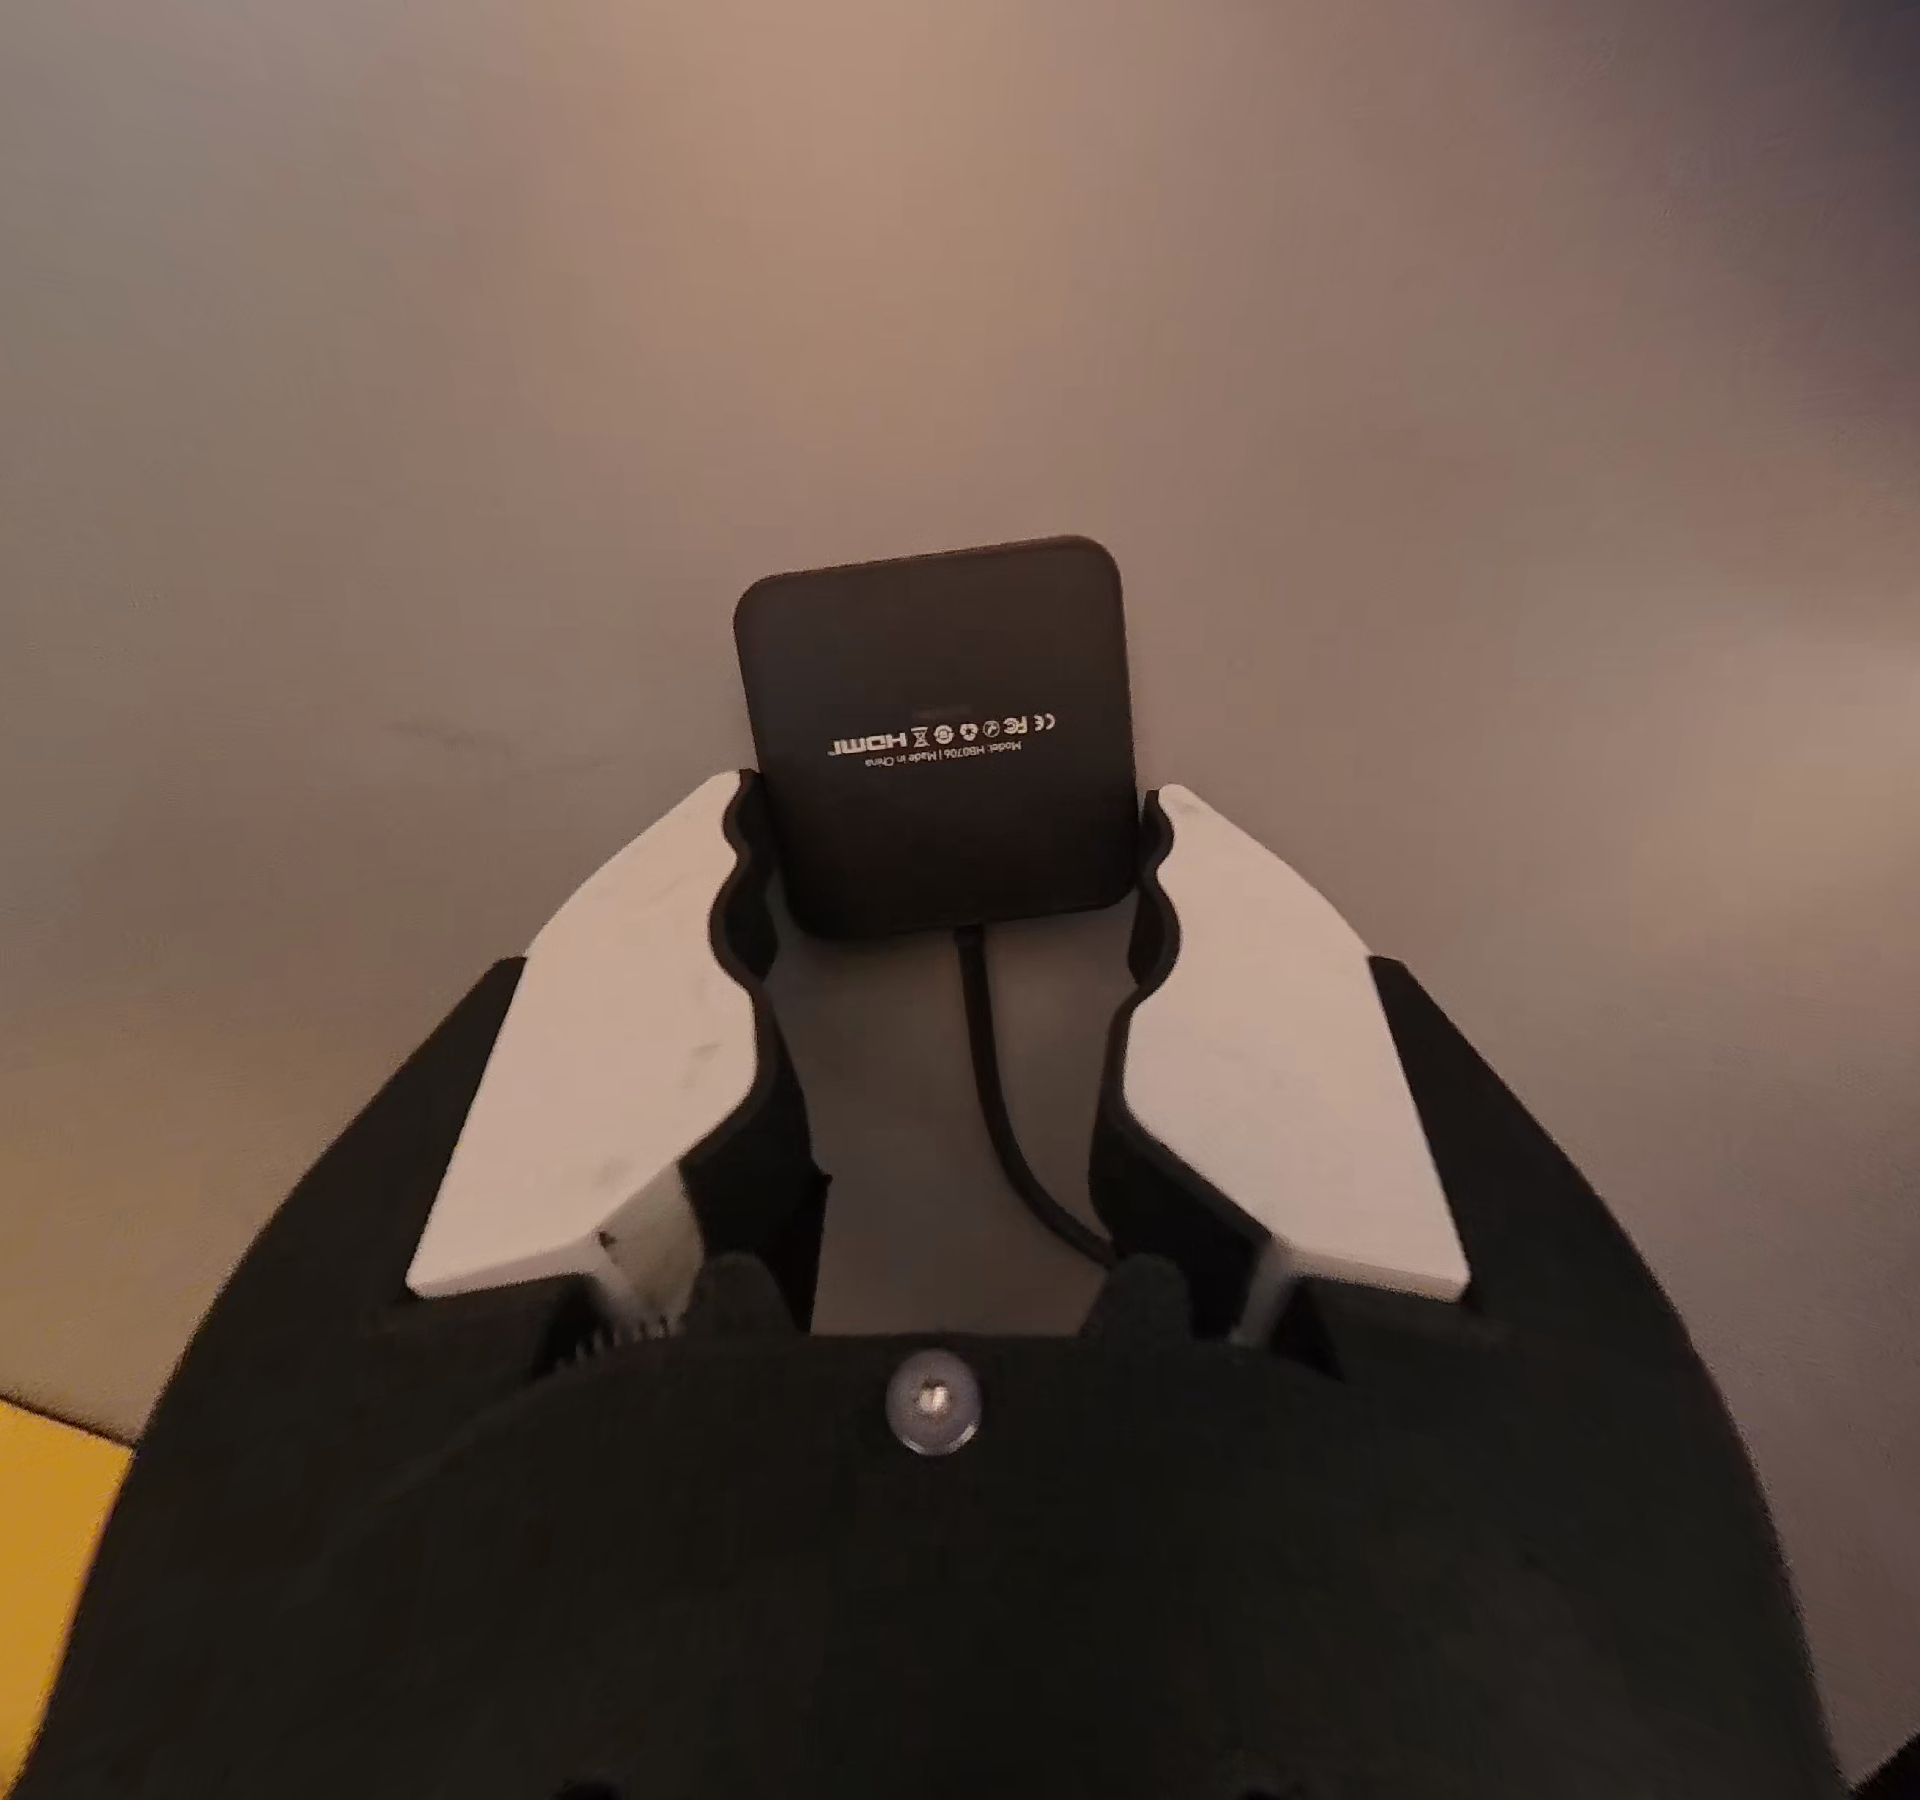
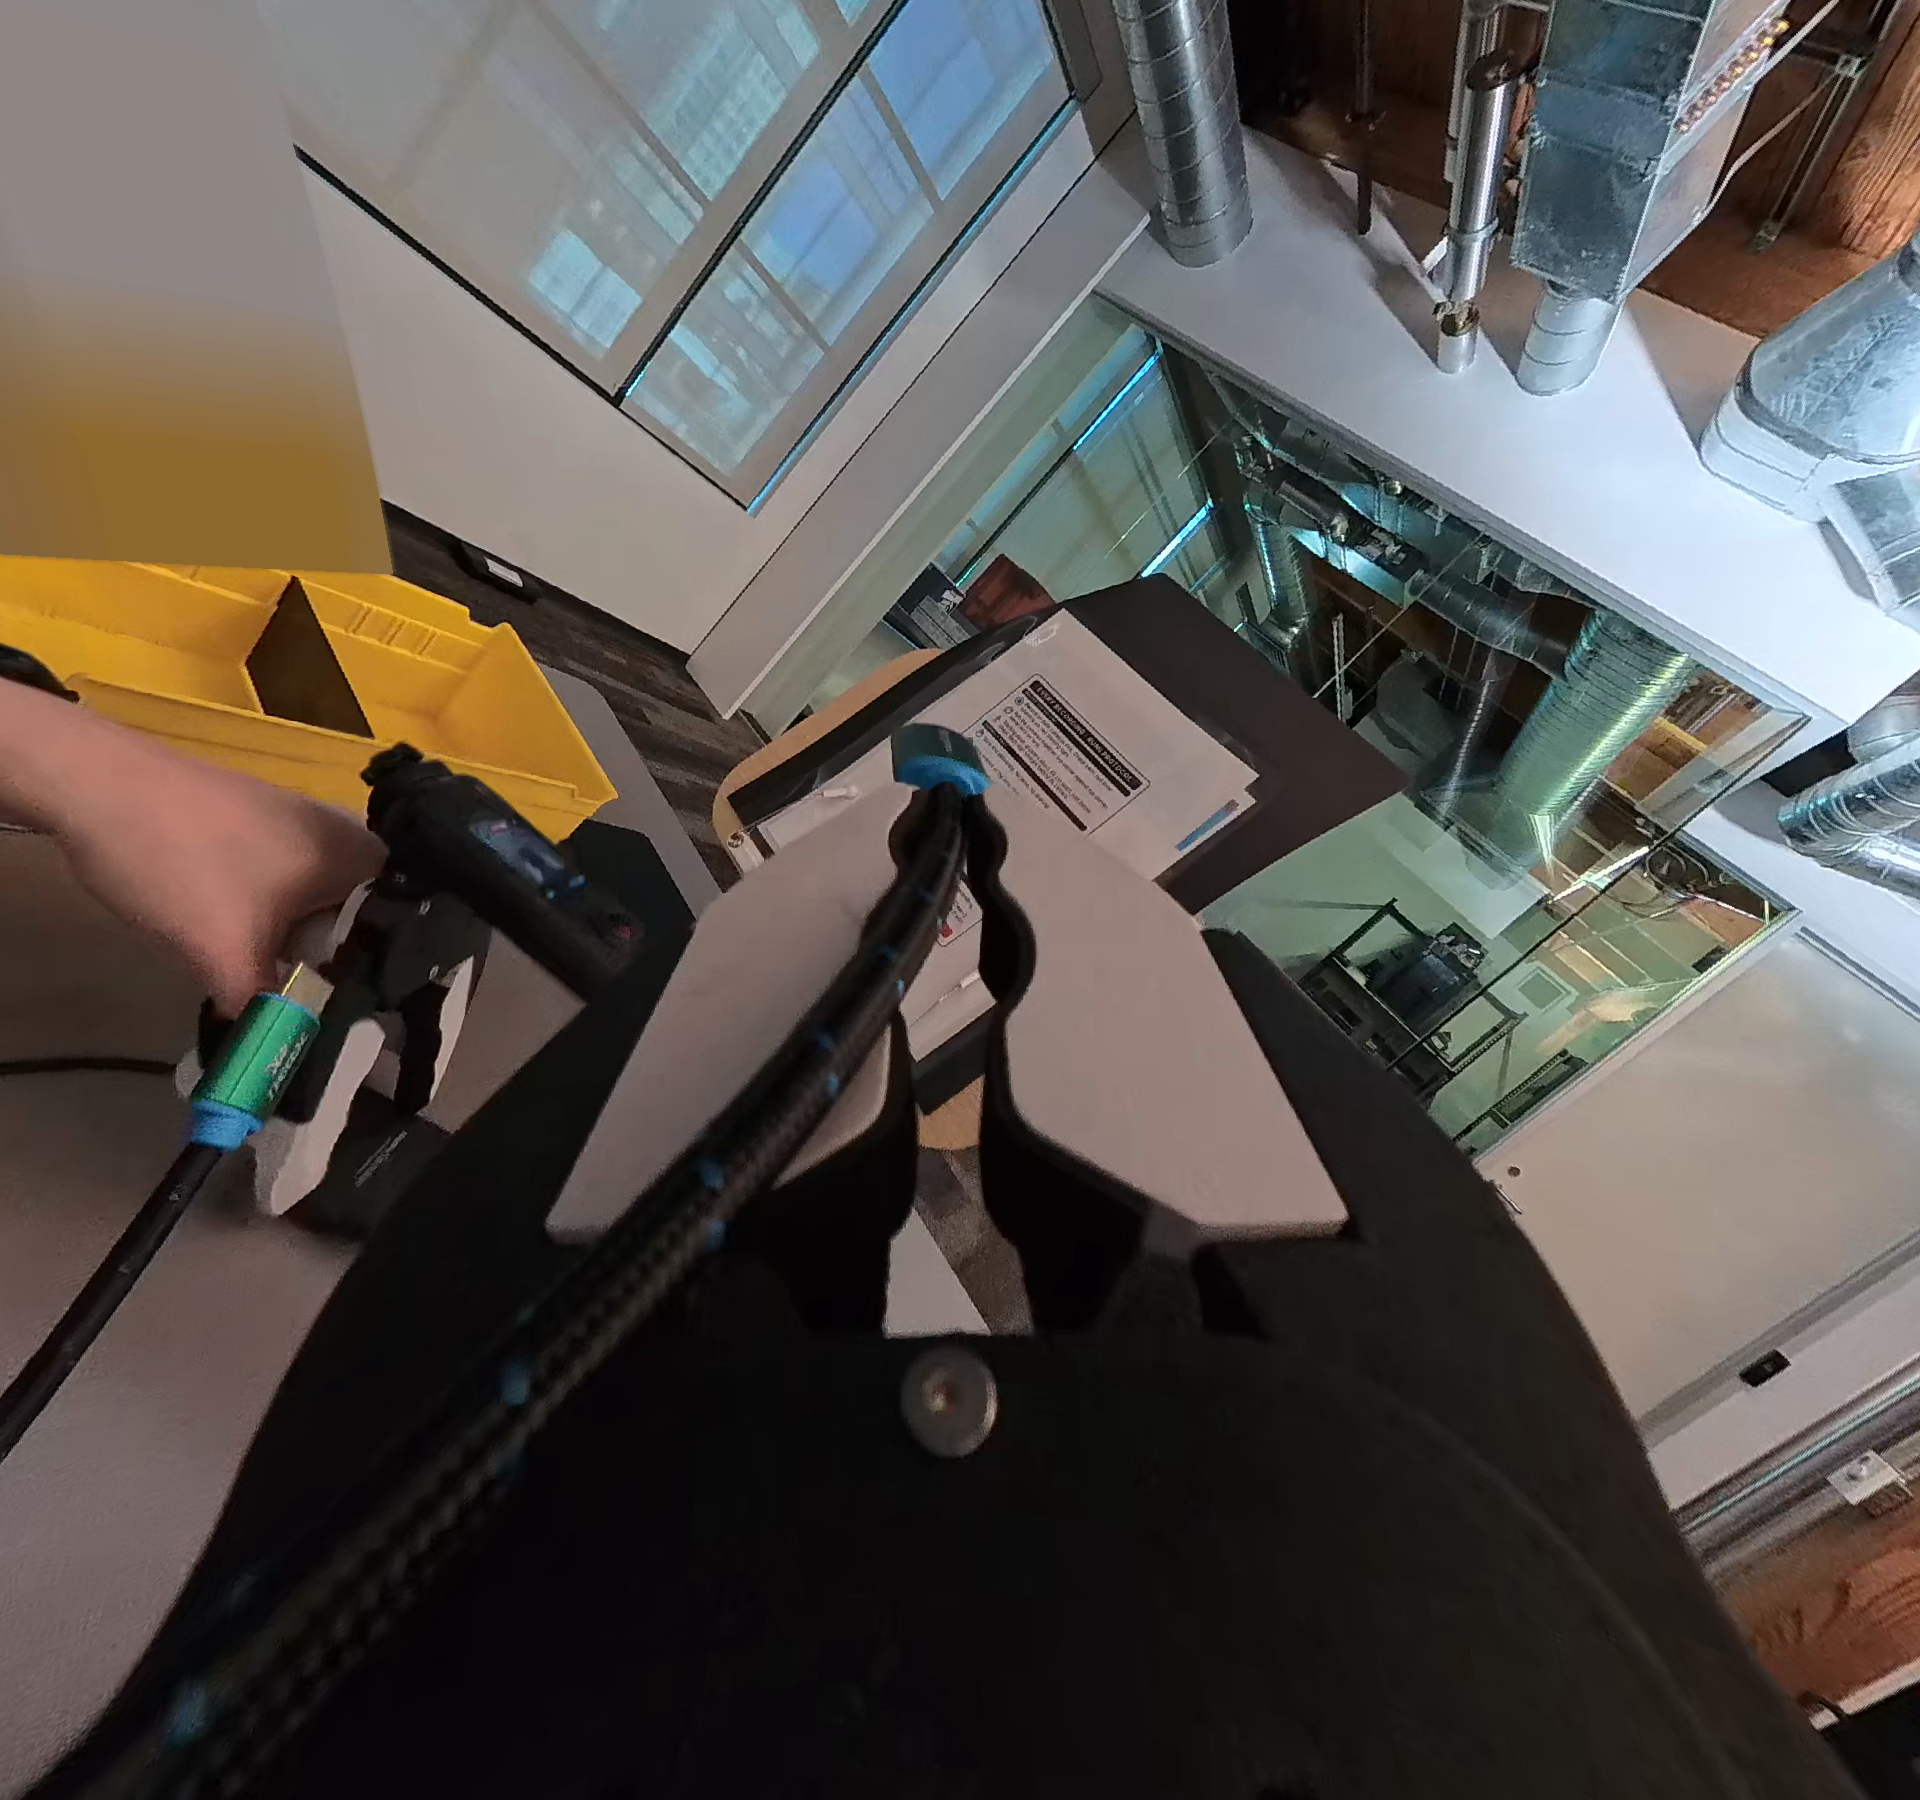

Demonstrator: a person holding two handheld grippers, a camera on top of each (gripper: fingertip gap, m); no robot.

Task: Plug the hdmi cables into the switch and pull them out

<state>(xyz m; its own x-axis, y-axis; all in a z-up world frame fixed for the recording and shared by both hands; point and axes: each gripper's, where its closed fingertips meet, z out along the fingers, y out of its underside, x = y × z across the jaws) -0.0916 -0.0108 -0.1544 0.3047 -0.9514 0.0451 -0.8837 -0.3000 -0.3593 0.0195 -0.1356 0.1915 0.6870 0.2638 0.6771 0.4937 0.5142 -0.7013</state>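
Observation:
The black square HDMI switch [image 1: 930, 732] lies printed side up on the grey table [image 1: 416, 400]. My left gripper [image 1: 951, 820] is shut on it, one finger against each side. A thin black lead [image 1: 997, 1075] runs from the switch's near edge back between the fingers. My right gripper [image 2: 951, 815] is shut on a black braided HDMI cable [image 2: 810, 1075] just behind its blue-collared plug [image 2: 935, 753], held up off the table. In the right wrist view a hand holds the left gripper [image 2: 364, 1116] at the left. A green HDMI plug [image 2: 255, 1064] shows in front of it, its metal tip bare.
A yellow divided bin [image 2: 312, 670] stands at the table's far left edge, also in the left wrist view's corner [image 1: 52, 1501]. A dark board with papers [image 2: 1122, 753] stands beyond the table. Windows and metal ducts fill the background.

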